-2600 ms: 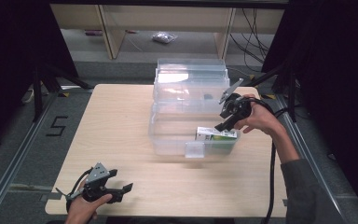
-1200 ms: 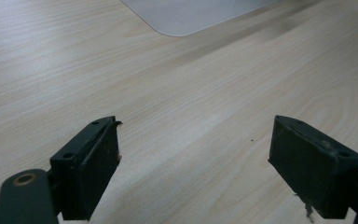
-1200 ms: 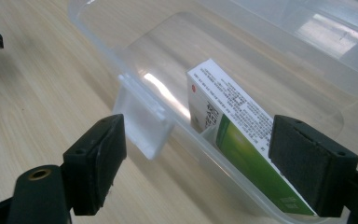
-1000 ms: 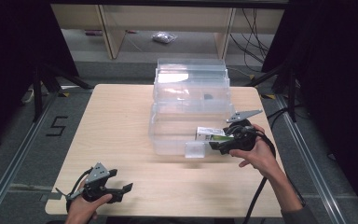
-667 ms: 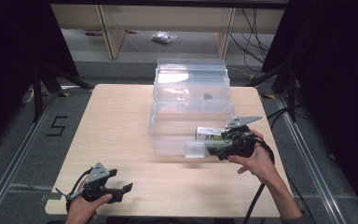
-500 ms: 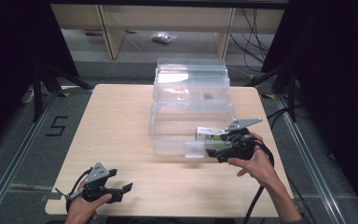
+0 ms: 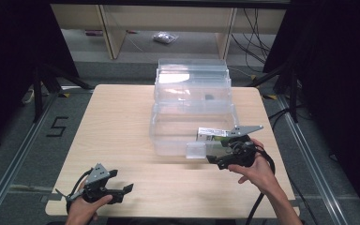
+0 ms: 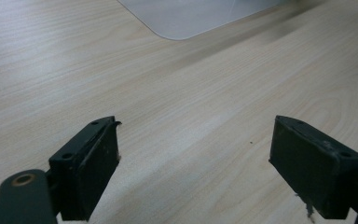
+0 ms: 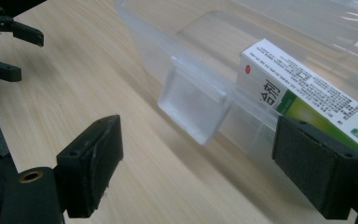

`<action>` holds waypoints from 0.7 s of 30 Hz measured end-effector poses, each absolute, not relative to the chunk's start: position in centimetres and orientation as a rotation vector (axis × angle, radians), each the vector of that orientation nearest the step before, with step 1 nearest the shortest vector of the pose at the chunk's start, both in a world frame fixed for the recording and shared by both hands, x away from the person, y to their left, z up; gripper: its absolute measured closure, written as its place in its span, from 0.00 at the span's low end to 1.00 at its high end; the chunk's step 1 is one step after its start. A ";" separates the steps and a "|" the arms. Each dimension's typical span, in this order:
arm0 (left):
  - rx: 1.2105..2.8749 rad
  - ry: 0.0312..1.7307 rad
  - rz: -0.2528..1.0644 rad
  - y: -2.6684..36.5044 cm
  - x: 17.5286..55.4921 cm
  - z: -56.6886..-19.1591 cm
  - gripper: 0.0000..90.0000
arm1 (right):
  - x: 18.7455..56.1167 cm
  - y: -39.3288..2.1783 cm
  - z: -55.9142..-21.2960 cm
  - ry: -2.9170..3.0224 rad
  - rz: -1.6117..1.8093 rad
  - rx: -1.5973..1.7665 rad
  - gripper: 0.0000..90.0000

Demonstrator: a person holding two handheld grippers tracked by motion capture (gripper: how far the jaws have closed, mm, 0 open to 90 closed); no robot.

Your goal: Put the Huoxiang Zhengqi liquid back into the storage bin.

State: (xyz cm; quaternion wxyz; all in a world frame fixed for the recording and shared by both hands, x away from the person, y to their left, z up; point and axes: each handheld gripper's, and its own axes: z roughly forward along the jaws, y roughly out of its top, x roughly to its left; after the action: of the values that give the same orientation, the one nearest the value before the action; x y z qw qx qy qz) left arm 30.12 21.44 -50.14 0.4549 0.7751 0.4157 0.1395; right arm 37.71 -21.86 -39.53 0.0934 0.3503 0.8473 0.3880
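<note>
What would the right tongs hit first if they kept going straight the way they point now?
Most likely the clear latch tab on the front of the bin, which sits between the open right tongs; the box lies behind the wall. Depth is uncertain.

The green-and-white box (image 9: 317,100) runs off the right edge in the right gripper view, and its print is too blurry to read. In the high view, the right gripper (image 7: 215,161) hides that box's right end, and the small dark thing (image 7: 209,97) in the upper tray is too tiny to identify.
</note>
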 end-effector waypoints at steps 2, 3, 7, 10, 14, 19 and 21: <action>1.912 1.027 0.343 21.4 30.1 -50.2 0.17 | 37.6 -21.8 -39.7 2.512 1.160 1.043 0.19; 1.912 1.027 0.343 21.4 30.1 -50.2 0.17 | 37.3 -21.7 -39.7 2.522 1.149 1.099 0.19; 1.914 1.026 0.343 21.4 30.1 -50.2 0.17 | 37.3 -21.8 -40.1 2.513 1.149 1.064 0.19; 1.909 1.029 0.338 21.4 30.1 -50.2 0.17 | 37.3 -21.8 -40.4 2.508 1.153 1.040 0.19; 1.912 1.025 0.336 21.4 30.1 -50.2 0.17 | 37.0 -21.8 -41.1 2.502 1.169 1.062 0.19; 1.905 1.029 0.335 21.4 30.1 -50.2 0.17 | 36.9 -21.6 -42.2 2.510 1.196 1.102 0.19; 1.905 1.029 0.336 21.3 30.1 -50.2 0.17 | 36.9 -21.7 -42.6 2.494 1.201 1.080 0.19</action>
State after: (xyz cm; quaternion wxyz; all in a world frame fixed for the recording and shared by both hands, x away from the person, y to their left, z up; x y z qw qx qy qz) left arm 30.13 21.35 -50.24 0.4574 0.7732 0.4176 0.1363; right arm 36.94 -21.72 -42.58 0.0848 0.3621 0.8363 0.4028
